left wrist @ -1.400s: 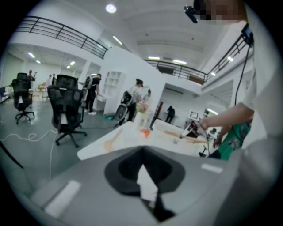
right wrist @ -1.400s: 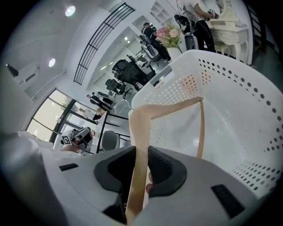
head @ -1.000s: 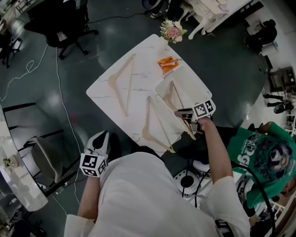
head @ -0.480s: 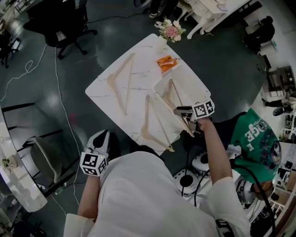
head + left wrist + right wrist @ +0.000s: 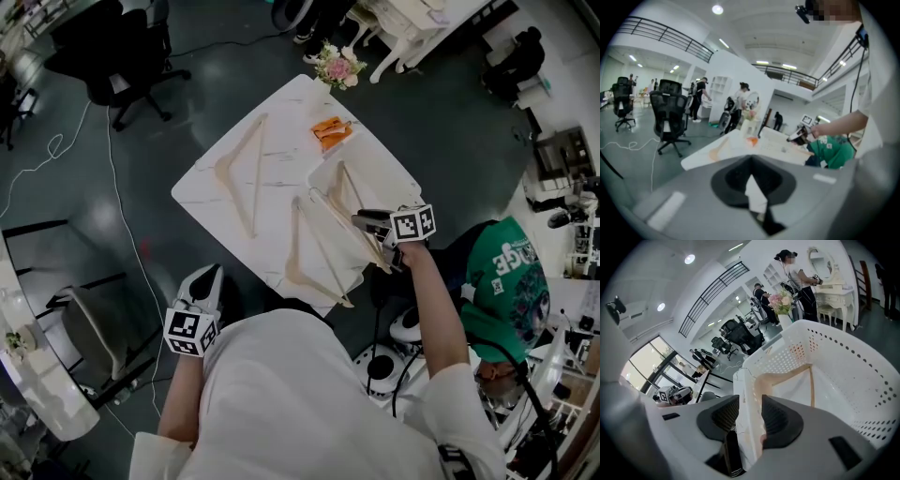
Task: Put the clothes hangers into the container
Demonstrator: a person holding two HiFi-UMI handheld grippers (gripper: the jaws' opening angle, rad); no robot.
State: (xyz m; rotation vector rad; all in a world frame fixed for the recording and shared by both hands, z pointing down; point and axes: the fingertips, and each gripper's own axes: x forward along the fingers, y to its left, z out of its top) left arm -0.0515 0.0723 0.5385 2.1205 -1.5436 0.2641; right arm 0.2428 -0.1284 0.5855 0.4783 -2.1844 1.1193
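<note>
A white perforated basket (image 5: 394, 175) stands on the right part of the white table (image 5: 281, 141), with one wooden hanger (image 5: 349, 190) leaning inside it (image 5: 787, 378). Two more hangers lie on the table, one at the left (image 5: 242, 173) and one in the middle (image 5: 314, 248). My right gripper (image 5: 363, 221) hovers at the basket's near corner. Its jaws (image 5: 749, 408) have just been opening and stand open astride the basket wall (image 5: 862, 380) and the hanger's end, without pressing on them. My left gripper (image 5: 204, 281) hangs below the table's near edge, shut and empty (image 5: 751, 161).
An orange object (image 5: 330, 131) and a flower vase (image 5: 336, 67) sit at the table's far corner. A person in a green shirt (image 5: 506, 281) is close by on the right. An office chair (image 5: 122, 47) stands at the far left, and cables lie on the floor.
My right gripper has risen a little at the basket's near corner, with the hanger left in the basket. The person in green has shifted. My left gripper has not moved.
</note>
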